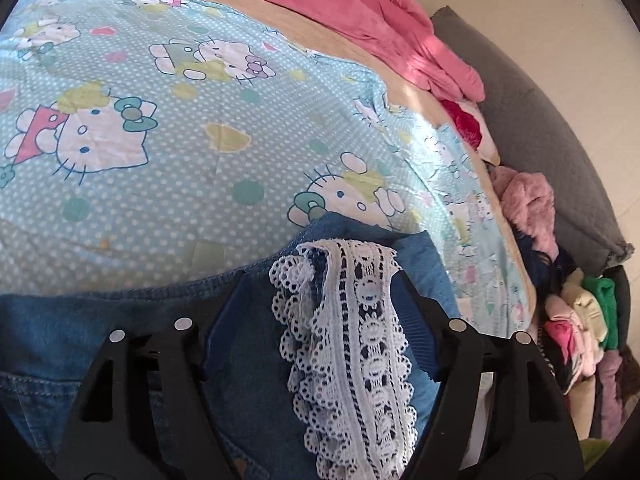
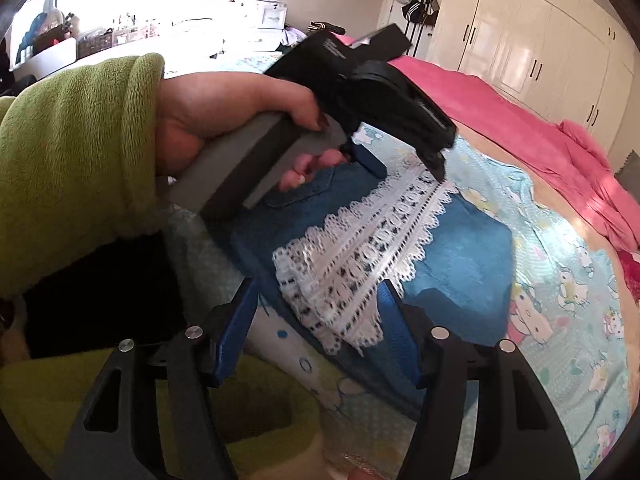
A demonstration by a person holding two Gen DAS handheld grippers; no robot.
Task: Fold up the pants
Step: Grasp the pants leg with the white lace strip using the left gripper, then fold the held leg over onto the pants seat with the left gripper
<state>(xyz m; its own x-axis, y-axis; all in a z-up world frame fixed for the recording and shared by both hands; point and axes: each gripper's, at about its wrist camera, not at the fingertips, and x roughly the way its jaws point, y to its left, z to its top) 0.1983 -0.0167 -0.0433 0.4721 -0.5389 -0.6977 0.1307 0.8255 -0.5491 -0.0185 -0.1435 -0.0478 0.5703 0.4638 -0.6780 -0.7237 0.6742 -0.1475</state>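
Observation:
Folded blue denim pants (image 1: 100,328) with a white lace strip (image 1: 360,320) lie on a cartoon-cat bed sheet (image 1: 160,120). My left gripper (image 1: 320,280) is open over them. The lace lies loose between its blue pads, and neither pad presses on it. In the right wrist view the pants (image 2: 460,260) and the lace (image 2: 360,240) run away from me. My right gripper (image 2: 318,292) is open at the near end of the lace. A hand (image 2: 224,104) in a green sleeve holds the left gripper (image 2: 404,172) above the far end.
A pink blanket (image 1: 360,28) is bunched along the far side of the bed. A pile of mixed clothes (image 1: 580,312) sits at the right, against a grey padded edge (image 1: 540,128). White wardrobes (image 2: 520,40) stand beyond the bed.

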